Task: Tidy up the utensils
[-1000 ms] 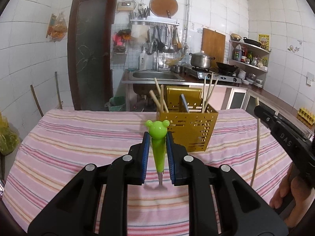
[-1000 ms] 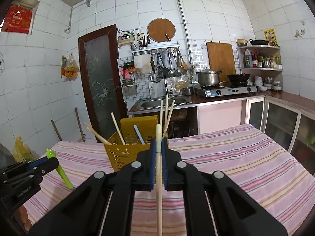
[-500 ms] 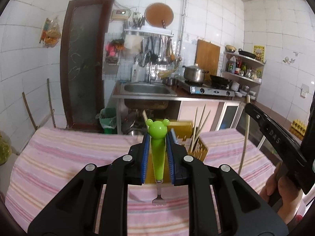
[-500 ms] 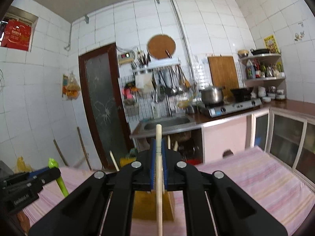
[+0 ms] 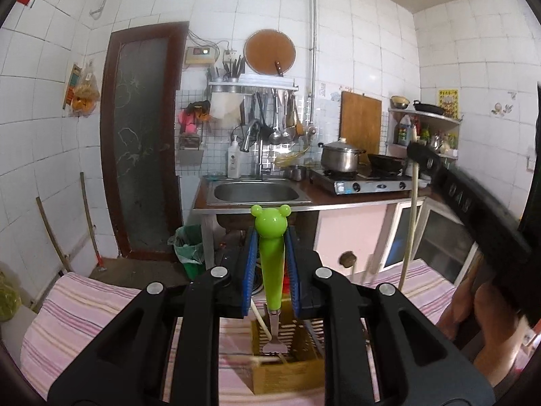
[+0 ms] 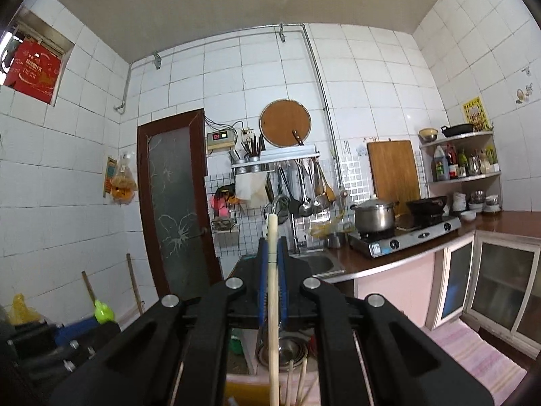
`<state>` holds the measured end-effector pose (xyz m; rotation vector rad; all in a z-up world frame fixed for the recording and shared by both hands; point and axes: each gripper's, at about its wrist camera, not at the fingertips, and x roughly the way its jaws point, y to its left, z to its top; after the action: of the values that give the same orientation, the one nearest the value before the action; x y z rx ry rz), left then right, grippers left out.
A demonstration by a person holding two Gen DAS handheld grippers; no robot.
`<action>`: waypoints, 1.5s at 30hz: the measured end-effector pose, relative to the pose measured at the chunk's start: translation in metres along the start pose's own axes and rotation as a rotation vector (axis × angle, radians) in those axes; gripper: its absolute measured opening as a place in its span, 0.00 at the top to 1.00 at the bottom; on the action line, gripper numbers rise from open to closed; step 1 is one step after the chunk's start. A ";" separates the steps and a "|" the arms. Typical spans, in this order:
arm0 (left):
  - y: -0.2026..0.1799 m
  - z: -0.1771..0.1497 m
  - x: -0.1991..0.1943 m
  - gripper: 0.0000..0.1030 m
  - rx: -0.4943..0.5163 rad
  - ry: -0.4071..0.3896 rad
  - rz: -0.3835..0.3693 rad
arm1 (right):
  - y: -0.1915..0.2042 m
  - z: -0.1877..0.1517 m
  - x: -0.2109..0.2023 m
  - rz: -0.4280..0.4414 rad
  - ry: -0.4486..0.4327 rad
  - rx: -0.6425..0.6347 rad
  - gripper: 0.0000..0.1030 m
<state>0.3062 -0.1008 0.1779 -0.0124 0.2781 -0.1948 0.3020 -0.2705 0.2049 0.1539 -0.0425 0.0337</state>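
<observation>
The left gripper [image 5: 270,270] has its jaws clenched on the green fork [image 5: 270,264], whose bear-head handle stands up above the jaws while the metal tines hang straight down beneath them. Directly below those tines sits the yellow utensil holder [image 5: 287,372] on the striped table [image 5: 84,308], so the fork's long axis is close to upright and already lines up with the open top of the holder; a chopstick or two leans inside it, just beside the tines. Judging from that, the fork is the nearer of the two pieces to being put away, and what its next move calls for is a straight drop along its own length, keeping the tines clear of the holder's rim and of the sticks already in it. To the right of the left jaws, and a little higher, the right gripper [image 5: 439,172] comes in at a slant, with the wooden chopstick [image 5: 410,223] hanging down from it toward the table, beside the holder and not over it as seen from there. In the right wrist view the right gripper [image 6: 272,277] has its jaws clamped on that chopstick [image 6: 273,304], which runs upright between them, its top end poking above the jaws and its lower length passing down toward the holder [image 6: 243,396], where more chopstick ends [image 6: 297,382] show at the bottom edge.
</observation>
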 end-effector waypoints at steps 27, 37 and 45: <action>0.051 -0.056 -0.064 0.07 -0.090 0.044 0.030 | -0.019 -0.076 -0.048 -0.068 0.237 -0.096 0.35; 0.063 -0.121 -0.147 0.05 -0.100 0.069 0.066 | -0.002 -0.092 -0.173 -0.100 0.265 -0.135 0.06; 0.060 -0.195 -0.183 0.05 -0.098 0.066 0.112 | 0.022 -0.150 -0.233 -0.101 0.355 -0.154 0.04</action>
<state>0.0919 -0.0039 0.0378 -0.0872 0.3532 -0.0698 0.0742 -0.2332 0.0494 -0.0058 0.3160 -0.0436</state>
